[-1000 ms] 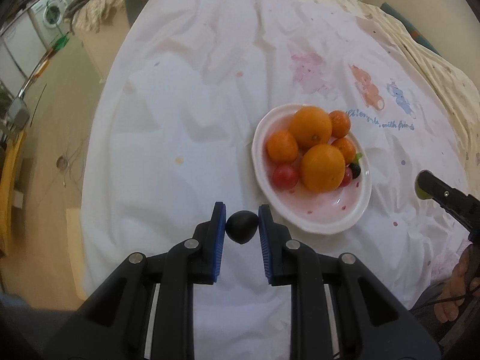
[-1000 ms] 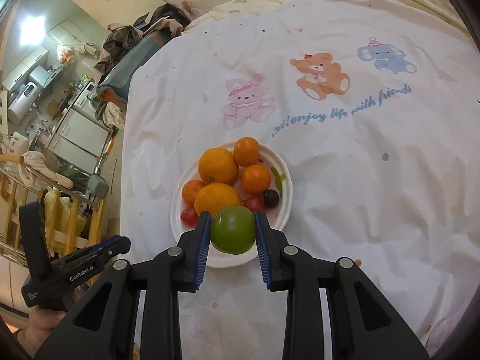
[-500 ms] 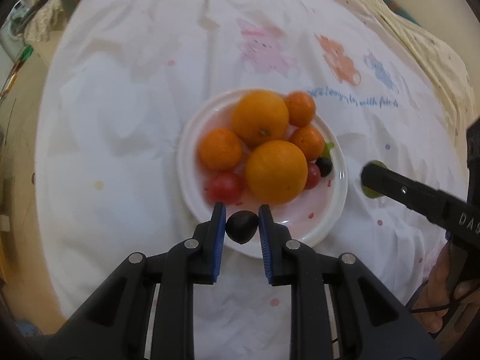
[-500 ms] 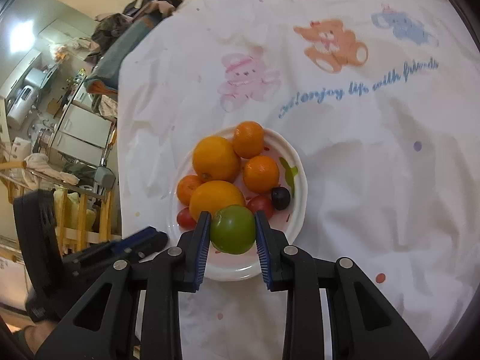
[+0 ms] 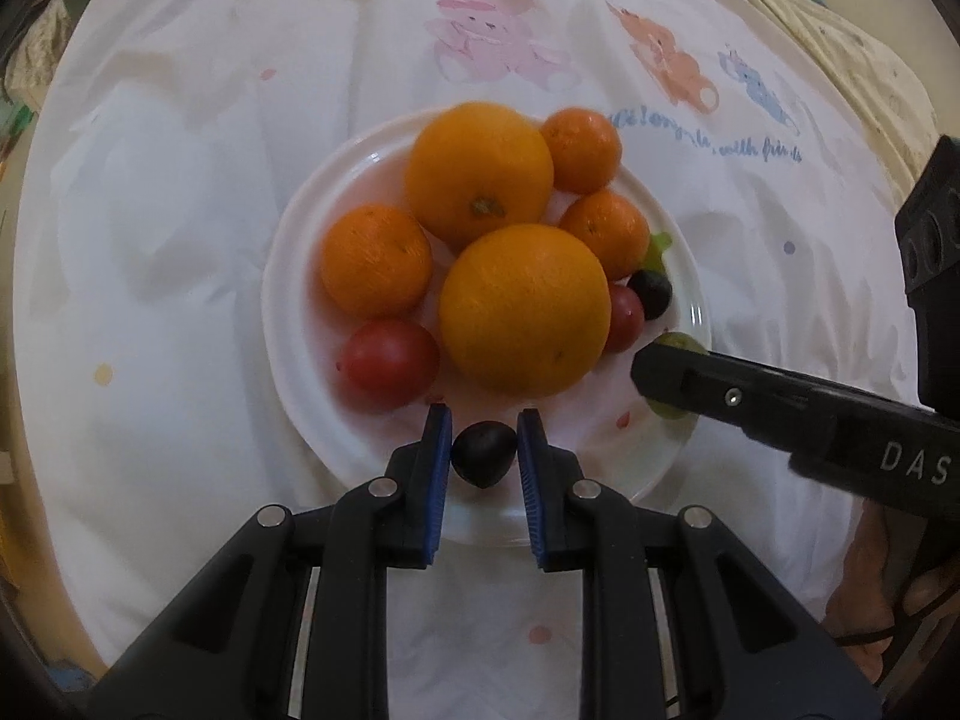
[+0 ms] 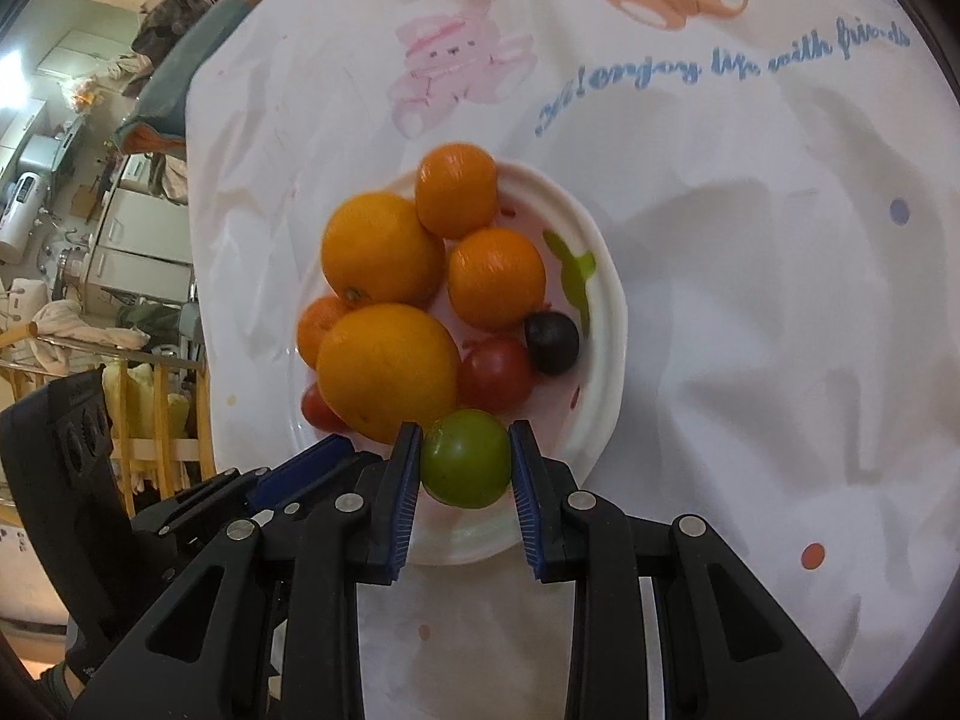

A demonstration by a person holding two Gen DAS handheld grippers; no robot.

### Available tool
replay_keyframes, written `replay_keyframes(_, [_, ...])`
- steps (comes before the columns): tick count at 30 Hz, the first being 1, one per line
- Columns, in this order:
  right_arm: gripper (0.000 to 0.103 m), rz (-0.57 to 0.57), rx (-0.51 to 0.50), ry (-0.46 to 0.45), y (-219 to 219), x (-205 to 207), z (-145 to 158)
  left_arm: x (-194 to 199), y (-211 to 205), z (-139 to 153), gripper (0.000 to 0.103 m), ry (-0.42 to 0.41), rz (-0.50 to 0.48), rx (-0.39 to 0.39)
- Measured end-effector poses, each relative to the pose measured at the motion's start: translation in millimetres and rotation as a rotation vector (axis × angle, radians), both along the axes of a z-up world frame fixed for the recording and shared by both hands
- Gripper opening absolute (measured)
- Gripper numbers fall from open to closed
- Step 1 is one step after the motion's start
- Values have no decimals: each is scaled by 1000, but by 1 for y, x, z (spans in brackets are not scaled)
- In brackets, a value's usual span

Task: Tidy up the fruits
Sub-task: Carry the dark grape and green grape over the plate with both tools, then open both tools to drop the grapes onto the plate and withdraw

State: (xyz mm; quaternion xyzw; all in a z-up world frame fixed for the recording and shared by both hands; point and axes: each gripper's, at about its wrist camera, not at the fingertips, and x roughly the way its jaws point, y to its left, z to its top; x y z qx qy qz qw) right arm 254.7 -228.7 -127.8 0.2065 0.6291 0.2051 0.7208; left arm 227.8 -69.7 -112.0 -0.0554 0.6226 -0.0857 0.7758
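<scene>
Two views. Left wrist: our left gripper (image 5: 483, 461) clamps a dark grape (image 5: 483, 462) over the near rim of the plate (image 5: 288, 312), ready to drop. Right wrist: our right gripper (image 6: 463, 468) grips a green fruit (image 6: 465, 457) above the same plate, beside the oranges (image 6: 387, 371).

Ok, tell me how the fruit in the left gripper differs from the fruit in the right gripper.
The left gripper holds a dark fruit, nearly black; the right gripper holds a green fruit. The dark fruit is smaller, tapering to a point; the green fruit is rounder and fills wider-set jaws. Both are clamped between blue pads above the near rim of the white plate.
</scene>
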Motion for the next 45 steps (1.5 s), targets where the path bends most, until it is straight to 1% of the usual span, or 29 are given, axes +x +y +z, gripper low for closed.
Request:
replay_keyframes(4, [32, 10, -12, 12, 2, 0, -4, -1, -2, -2, 19, 1, -10, 3])
replay_keyframes(6, [34, 6, -17, 12, 2, 0, -5, 0, -3, -2, 19, -6, -16, 4])
replay_keyframes(8, [34, -1, -16, 12, 1, 1, -5, 1, -4, -2, 19, -6, -22, 16])
replay_keyframes(10, [34, -5, -14, 17, 1, 1, -5, 1, -4, -3, 19, 2, -21, 46])
replay_keyframes(11, [34, -6, -15, 19, 0, 0, -5, 1, -3, -4, 20, 6, -16, 46])
replay_keyframes(12, [34, -9, -13, 22, 0, 1, -5, 1, -2, -5, 27, 9, -11, 43])
replay_keyframes(13, [37, -13, -12, 23, -2, 0, -5, 1, -1, -4, 41, 9, -8, 43])
replay_keyframes(14, [46, -23, -12, 24, -3, 1, -4, 0, -1, -3, 47, 1, -12, 41])
replay_keyframes(15, [50, -33, -1, 17, -5, 1, -3, -1, -2, -1, 55, -8, -22, 39])
replay_keyframes(16, [53, -46, 8, 5, -8, 0, 0, -3, -2, 2, 62, -16, -34, 44])
replay_keyframes(18, [53, -57, 17, -15, -12, 1, 7, -7, -4, 10, 68, -27, -51, 44])
replay_keyframes(19, [53, -67, 23, -21, -15, 1, 10, -10, -3, 16, 70, -31, -54, 31])
replay_keyframes(21, [54, -91, 41, -43, -23, -1, 18, -18, 0, 26, 71, -40, -62, 25])
replay_keyframes(23, [54, -92, 42, -65, -28, -5, 27, -23, -1, 37, 71, -71, -96, 58])
replay_keyframes(25, [56, -89, 42, -103, -31, -8, 40, -27, 0, 48, 71, -111, -100, 84])
replay_keyframes(27, [61, -98, 46, -149, -35, -16, 54, -35, 8, 61, 71, -148, -68, 96])
replay_keyframes(29, [70, -112, 40, -185, -37, -23, 66, -42, 18, 69, 71, -162, -34, 86])
replay_keyframes(30, [72, -115, 34, -200, -38, -27, 71, -45, 23, 74, 71, -176, -14, 80])
replay_keyframes(33, [79, -100, -10, -267, -36, -40, 89, -56, 38, 85, 71, -216, 29, 77])
replay_keyframes(35, [88, -85, -35, -311, -33, -50, 99, -61, 44, 90, 71, -234, 55, 81])
replay_keyframes(38, [93, -85, -59, -344, -36, -66, 107, -72, 56, 100, 71, -268, 97, 80])
replay_keyframes(41, [96, -91, -79, -375, -36, -83, 111, -88, 61, 115, 71, -354, 112, 102])
replay_keyframes(45, [101, -102, -140, -428, -31, -104, 117, -104, 60, 128, 71, -434, 113, 121])
